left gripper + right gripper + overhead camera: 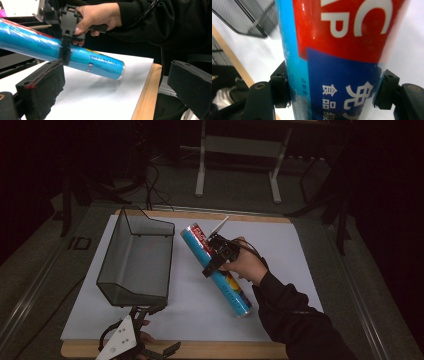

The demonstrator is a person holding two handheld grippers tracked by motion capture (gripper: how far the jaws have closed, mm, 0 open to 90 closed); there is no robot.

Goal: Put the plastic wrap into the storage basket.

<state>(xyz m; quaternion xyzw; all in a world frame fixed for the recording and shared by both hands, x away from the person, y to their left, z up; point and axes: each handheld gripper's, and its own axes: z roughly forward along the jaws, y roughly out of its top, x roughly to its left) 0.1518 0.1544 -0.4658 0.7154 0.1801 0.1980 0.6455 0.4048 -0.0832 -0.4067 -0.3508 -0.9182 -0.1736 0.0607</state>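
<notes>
Your right gripper (214,251) is clamped on the blue tube (235,294), lifted tilted over the white sheet (280,250), beside the mesh basket (150,227); binning remains, I'd guess. Left gripper (117,95) open, idle

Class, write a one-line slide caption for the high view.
Right gripper lifts a blue tube beside a wire basket on the white sheet.

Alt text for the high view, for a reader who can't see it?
The right gripper clamps a long blue tube, tilted, above a white sheet. A black mesh basket stands at the left, with the left gripper near the table's front edge.
</notes>
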